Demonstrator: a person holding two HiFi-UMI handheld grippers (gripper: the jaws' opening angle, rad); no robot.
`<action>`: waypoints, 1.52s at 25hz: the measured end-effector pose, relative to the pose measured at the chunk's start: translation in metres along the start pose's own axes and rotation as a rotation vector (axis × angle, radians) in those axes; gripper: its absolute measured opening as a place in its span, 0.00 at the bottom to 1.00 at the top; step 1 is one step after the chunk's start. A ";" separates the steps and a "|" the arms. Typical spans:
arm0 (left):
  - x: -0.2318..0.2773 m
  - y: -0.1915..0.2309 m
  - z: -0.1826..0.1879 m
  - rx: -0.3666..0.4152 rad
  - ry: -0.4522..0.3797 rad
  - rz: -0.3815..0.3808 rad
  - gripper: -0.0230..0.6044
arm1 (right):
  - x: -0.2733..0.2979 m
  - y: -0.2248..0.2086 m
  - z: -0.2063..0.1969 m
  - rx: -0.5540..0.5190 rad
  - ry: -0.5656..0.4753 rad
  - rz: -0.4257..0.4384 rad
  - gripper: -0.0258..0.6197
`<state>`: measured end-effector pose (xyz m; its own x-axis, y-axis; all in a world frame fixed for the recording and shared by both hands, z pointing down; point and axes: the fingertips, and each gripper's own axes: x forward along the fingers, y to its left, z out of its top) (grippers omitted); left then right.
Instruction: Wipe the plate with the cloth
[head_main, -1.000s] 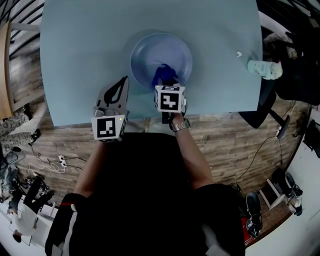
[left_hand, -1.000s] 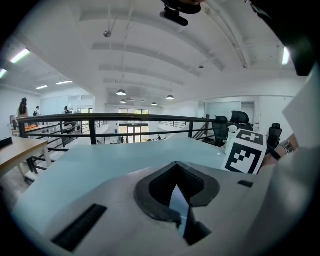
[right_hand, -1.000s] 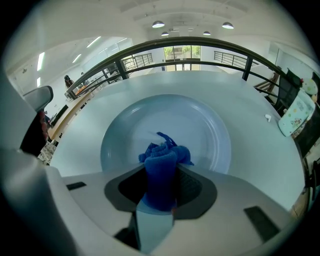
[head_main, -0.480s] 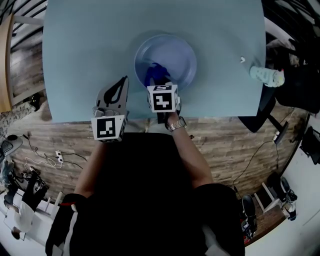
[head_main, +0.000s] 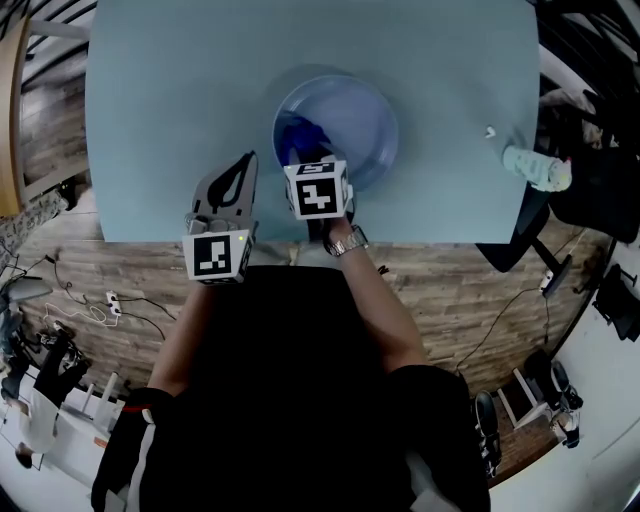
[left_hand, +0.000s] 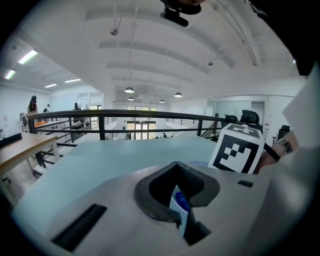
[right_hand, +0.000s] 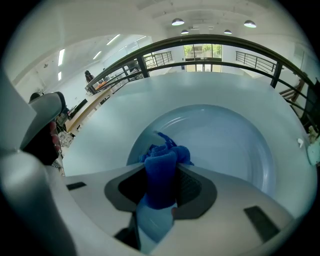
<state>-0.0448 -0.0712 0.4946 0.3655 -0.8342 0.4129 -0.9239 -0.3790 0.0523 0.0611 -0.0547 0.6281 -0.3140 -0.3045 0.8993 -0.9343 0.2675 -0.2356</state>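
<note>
Upper centre of the head view, the right gripper (head_main: 306, 158) clamps its fingers on the bunched blue cloth (head_main: 297, 134), pressing it into the round pale-blue plate (head_main: 360, 115) to wipe. Lower left, the left gripper (head_main: 236, 178), fingers together, idles over the light-blue table (head_main: 160, 100).

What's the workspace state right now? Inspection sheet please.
Surface: pale blue table, mostly bare.
Job's things: plate near the table's front edge; blue cloth on its left part.
Clutter: small white item and pale bundle by the right edge.
Grippers: right gripper shut on the cloth, over the plate; left gripper shut, empty, left of the plate, apart from it.
Cables: power strip and loose cable on the floor.
Surroundings: wooden floor, railing, open hall.
</note>
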 end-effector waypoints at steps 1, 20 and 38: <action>0.002 0.001 0.000 -0.001 0.000 0.001 0.04 | 0.002 0.001 0.004 -0.004 -0.003 0.006 0.23; 0.045 0.008 0.006 -0.022 0.032 0.031 0.04 | 0.020 -0.023 0.055 -0.041 -0.014 0.031 0.23; 0.046 -0.004 0.021 0.003 0.008 -0.004 0.04 | -0.015 -0.067 0.073 0.046 -0.149 -0.083 0.23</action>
<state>-0.0221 -0.1167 0.4942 0.3684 -0.8293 0.4202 -0.9221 -0.3834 0.0516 0.1164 -0.1347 0.6035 -0.2539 -0.4568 0.8526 -0.9637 0.1948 -0.1826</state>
